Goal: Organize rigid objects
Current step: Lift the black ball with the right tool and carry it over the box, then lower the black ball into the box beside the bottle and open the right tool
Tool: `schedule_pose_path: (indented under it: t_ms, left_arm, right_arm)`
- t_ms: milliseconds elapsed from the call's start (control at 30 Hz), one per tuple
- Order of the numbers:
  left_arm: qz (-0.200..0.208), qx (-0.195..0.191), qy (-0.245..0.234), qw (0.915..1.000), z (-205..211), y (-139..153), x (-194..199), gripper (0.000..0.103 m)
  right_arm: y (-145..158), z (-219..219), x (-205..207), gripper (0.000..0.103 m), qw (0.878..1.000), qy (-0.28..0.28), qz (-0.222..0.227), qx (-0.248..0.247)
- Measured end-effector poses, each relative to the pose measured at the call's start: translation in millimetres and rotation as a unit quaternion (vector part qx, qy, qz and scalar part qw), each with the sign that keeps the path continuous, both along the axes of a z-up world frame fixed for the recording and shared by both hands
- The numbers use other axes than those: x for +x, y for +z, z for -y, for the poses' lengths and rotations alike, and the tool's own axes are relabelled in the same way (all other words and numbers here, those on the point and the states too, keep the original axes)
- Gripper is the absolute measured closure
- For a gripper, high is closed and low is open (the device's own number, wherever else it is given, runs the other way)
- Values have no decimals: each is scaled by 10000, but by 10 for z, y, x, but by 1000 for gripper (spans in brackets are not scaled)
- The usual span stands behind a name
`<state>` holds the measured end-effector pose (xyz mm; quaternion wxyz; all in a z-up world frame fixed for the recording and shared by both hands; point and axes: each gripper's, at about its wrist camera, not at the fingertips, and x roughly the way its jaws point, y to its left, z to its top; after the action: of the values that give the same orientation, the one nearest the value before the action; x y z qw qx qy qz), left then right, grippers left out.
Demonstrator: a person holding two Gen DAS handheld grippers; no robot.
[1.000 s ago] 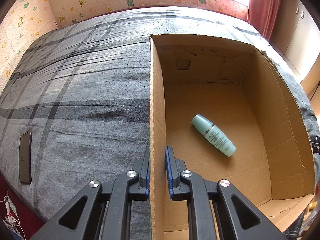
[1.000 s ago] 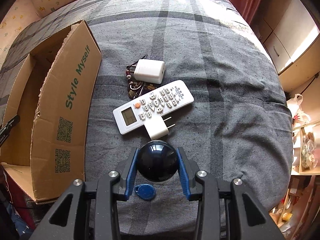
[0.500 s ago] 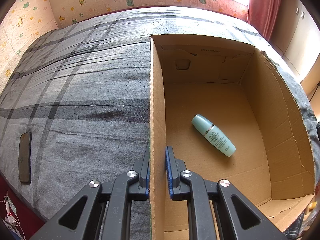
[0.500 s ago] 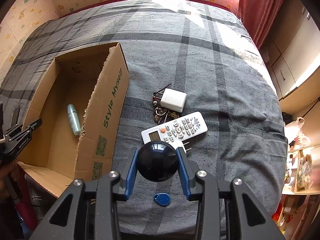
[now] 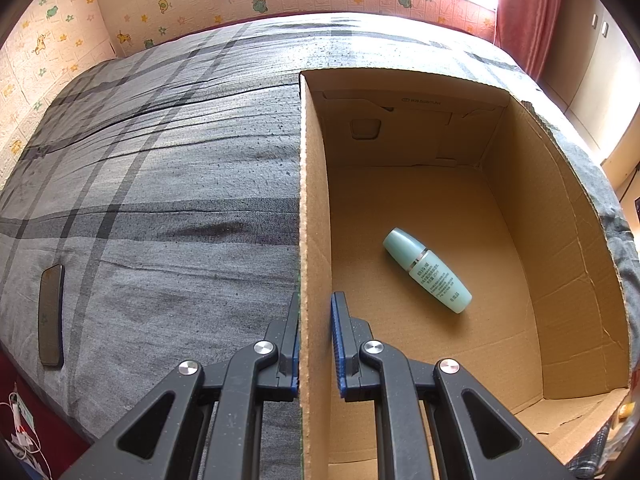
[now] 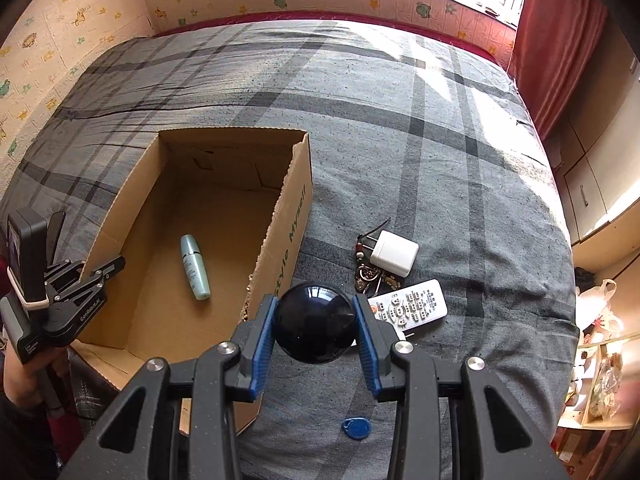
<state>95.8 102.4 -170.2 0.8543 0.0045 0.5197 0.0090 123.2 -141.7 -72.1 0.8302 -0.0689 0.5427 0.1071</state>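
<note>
An open cardboard box (image 6: 296, 216) lies on a grey plaid bed, with a pale green bottle (image 6: 195, 267) on its floor. My right gripper (image 6: 316, 322) is shut on a glossy black ball (image 6: 316, 322), held above the bed beside the box's right wall. My left gripper (image 5: 315, 340) is shut on the box's left wall (image 5: 314, 216), one pad on each side; the bottle (image 5: 428, 270) lies inside to its right. In the right wrist view the left gripper (image 6: 96, 276) shows at the box's near left corner.
On the bed right of the box lie a white remote (image 6: 408, 304), a white charger (image 6: 393, 253) on a bunch of keys (image 6: 370, 274), and a blue key fob (image 6: 356, 428). A dark phone (image 5: 51, 314) lies near the bed's left edge. A red curtain (image 6: 556, 40) hangs at right.
My right gripper has risen and swung left with the ball, so the box and bottle now fill more of its view. The left gripper and the box have not moved.
</note>
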Motion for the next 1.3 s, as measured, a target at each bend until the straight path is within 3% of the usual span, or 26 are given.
schedule_pose_path:
  t_ms: [533,1300]
  left_arm:
    - [3,-13,2,10000,0,0,0,90]
    - [-2,-29,1,10000,-3,-16,5,90]
  right_arm:
    - [-67,-659,295,63,9978,647,-84,118]
    - [-906,-1255,832,63,9930,836,-815,-190]
